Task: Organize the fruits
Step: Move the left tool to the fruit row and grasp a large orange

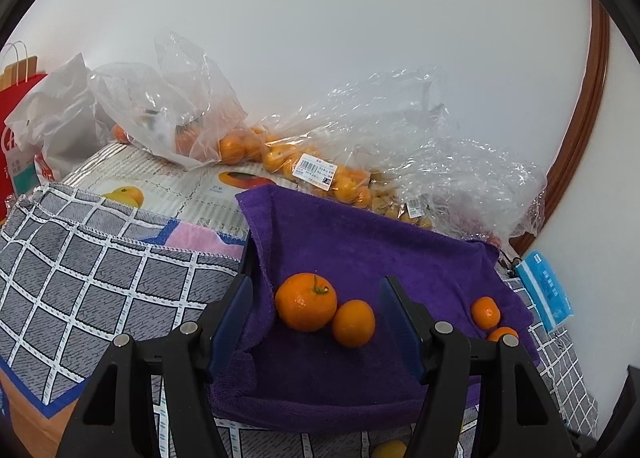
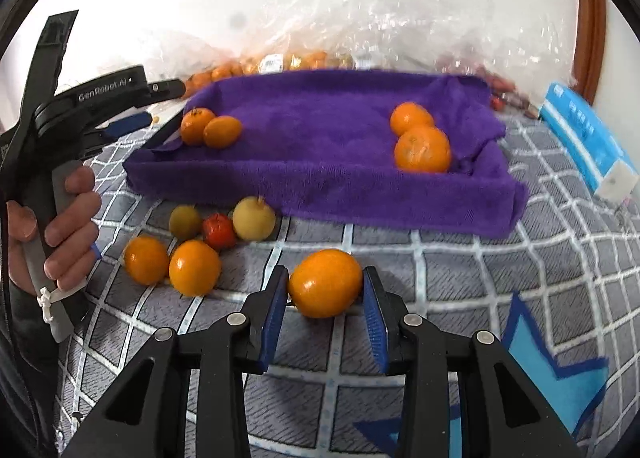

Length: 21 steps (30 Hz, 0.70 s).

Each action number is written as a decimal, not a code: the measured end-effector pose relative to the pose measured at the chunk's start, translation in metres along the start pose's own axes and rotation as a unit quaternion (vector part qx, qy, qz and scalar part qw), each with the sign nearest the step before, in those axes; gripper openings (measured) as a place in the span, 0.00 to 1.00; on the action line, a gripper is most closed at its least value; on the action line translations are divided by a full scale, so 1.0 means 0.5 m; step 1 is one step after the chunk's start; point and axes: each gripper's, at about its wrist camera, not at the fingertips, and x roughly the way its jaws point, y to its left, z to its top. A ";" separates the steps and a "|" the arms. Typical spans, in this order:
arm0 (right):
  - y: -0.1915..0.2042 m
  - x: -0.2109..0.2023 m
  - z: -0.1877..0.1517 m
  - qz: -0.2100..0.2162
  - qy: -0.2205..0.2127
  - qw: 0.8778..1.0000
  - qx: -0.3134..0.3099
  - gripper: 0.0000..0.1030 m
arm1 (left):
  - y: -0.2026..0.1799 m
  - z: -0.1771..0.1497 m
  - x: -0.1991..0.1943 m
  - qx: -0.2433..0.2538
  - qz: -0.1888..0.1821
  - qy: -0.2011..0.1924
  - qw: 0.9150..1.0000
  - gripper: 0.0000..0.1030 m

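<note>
A purple towel (image 2: 320, 178) lines a shallow tray on the grey checked cloth (image 2: 460, 278). It holds two oranges at its left (image 2: 196, 125) and two at its right (image 2: 423, 149). My right gripper (image 2: 326, 279) is shut on an orange (image 2: 325, 283) low over the cloth, in front of the towel. My left gripper (image 1: 317, 285) stands open over the towel's left end. A stemmed orange (image 1: 306, 302) and a smaller one (image 1: 353, 323) lie between and beyond its fingers, untouched. Loose on the cloth lie two oranges (image 2: 195, 267), two yellow fruits (image 2: 254, 217) and a small red one (image 2: 218, 231).
Clear plastic bags (image 1: 304, 162) with several small oranges lie behind the towel against a white wall. A blue tissue pack (image 1: 544, 290) lies at the right, and a red paper bag (image 1: 16, 126) stands far left. A hand (image 2: 68, 226) holds the left gripper's handle.
</note>
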 end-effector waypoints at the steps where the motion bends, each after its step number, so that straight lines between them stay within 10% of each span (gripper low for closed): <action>1: -0.006 -0.003 0.003 -0.006 -0.009 1.000 0.003 0.35 | -0.001 0.000 0.000 0.001 -0.001 0.000 1.000 0.62; 12: -0.019 0.035 0.012 -0.006 0.031 0.999 0.022 0.33 | -0.020 -0.004 -0.010 0.018 -0.007 -0.002 1.000 0.62; 21: -0.060 -0.003 0.003 0.015 -0.019 0.996 0.083 0.33 | -0.034 0.004 -0.026 0.017 -0.024 0.007 1.000 0.62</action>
